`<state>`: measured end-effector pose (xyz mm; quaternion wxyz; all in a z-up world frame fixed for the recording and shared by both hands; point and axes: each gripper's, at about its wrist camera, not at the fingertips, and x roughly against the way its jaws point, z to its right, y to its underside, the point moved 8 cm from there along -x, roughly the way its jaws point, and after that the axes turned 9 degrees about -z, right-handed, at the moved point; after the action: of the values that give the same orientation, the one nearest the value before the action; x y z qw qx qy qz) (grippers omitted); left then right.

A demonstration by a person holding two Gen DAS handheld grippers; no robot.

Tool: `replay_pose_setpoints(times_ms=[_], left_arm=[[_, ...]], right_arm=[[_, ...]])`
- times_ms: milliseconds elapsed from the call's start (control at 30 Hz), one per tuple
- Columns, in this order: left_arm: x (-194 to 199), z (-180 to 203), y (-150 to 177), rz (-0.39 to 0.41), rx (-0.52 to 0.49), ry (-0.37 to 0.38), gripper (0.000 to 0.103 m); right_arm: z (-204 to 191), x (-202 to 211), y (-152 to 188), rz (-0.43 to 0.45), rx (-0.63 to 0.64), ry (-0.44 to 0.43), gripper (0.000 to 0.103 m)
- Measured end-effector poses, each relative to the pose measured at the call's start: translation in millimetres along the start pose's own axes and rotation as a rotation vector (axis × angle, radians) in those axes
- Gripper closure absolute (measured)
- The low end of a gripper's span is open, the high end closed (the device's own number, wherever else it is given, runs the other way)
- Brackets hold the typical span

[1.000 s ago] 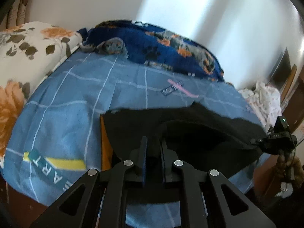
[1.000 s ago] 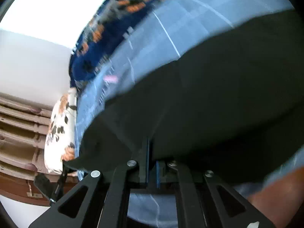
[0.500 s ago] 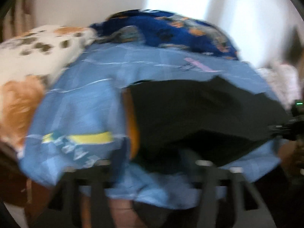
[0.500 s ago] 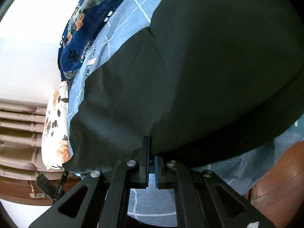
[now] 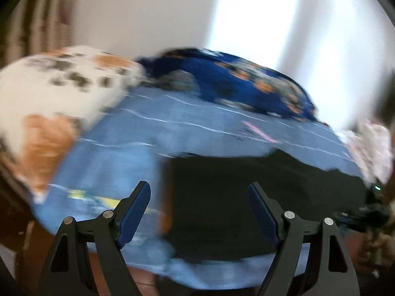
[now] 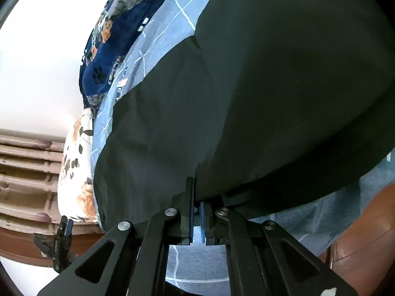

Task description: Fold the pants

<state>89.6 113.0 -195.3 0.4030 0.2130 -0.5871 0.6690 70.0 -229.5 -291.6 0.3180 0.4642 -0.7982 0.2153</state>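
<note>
left view blurred | pants (image 6: 259, 93) edge hidden in right gripper (image 6: 196, 192)

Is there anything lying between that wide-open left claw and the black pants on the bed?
Nothing visible. The left gripper has its jaws opening with nothing between them, and the black pants lie straight ahead on the blue bedsheet. The view is blurred. The right gripper is shut on the pants' edge.

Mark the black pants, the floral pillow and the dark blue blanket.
black pants (image 6: 271, 86): right wrist view, flat middle of the cloth.
floral pillow (image 5: 61, 93): left wrist view, white top face.
dark blue blanket (image 5: 234, 81): left wrist view, middle.
</note>
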Motion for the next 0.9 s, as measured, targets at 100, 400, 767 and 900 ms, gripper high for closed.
replay_pose_setpoints(times_ms=[100,400,767,900], left_arm=[[-46.5,39.9,13.4,-0.083,-0.076,0.052,0.022],[-109.5,42.3,44.7,-0.207,-0.106,-0.023,0.022],[-113.6,39.3,44.4,-0.229,-0.122,-0.062,0.022],[-115.9,40.6,44.1,-0.232,-0.139,-0.090,0.022]], right_arm=[[1.2,1.3,0.8,0.007,-0.006,-0.028,0.099],[47.8,63.3,-33.0,0.147,-0.085,-0.152,0.089],[220.1,203.0,-125.1,0.529,-0.399,-0.323,0.103],[222.2,200.5,-144.7,0.429,-0.369,-0.385,0.103]])
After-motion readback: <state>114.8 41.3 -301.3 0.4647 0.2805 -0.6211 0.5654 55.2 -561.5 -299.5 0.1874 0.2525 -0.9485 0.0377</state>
